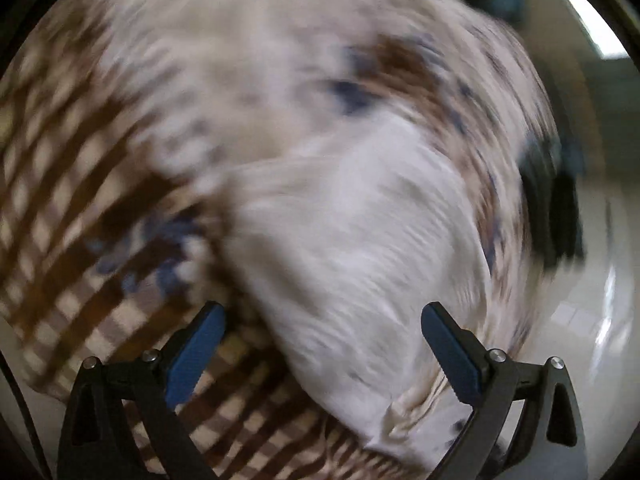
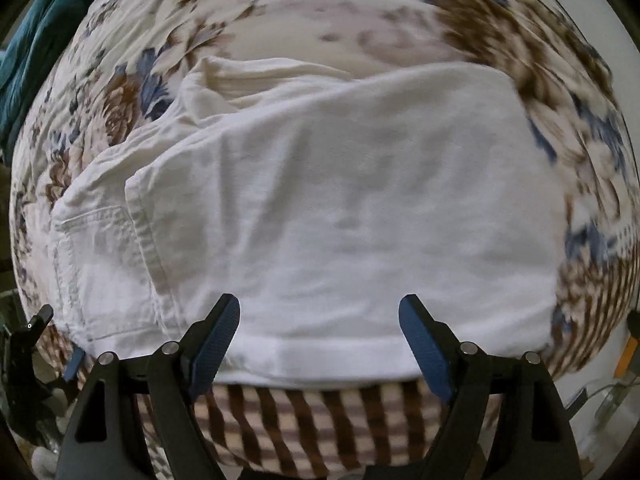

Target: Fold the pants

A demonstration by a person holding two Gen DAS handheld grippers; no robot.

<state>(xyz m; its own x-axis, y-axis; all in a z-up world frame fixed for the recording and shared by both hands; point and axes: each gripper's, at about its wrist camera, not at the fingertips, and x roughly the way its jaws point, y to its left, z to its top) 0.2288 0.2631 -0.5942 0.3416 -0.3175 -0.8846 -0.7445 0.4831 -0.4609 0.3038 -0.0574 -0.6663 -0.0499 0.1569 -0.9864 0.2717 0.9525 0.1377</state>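
White pants (image 2: 328, 208) lie folded over on a bed with a floral and brown-checked cover (image 2: 280, 24). A pocket (image 2: 100, 264) and a hem show at the left of the right wrist view. My right gripper (image 2: 320, 344) is open and empty, just above the pants' near edge. The left wrist view is motion-blurred; there the pants (image 1: 352, 232) run from the centre down to the lower right. My left gripper (image 1: 324, 352) is open and empty, with the pants between and just beyond its fingers.
A teal cloth (image 2: 36, 44) lies at the bed's far left corner. The other gripper's tip (image 2: 40, 320) shows at the left edge of the right wrist view. Pale floor (image 1: 592, 320) lies beyond the bed's edge on the right.
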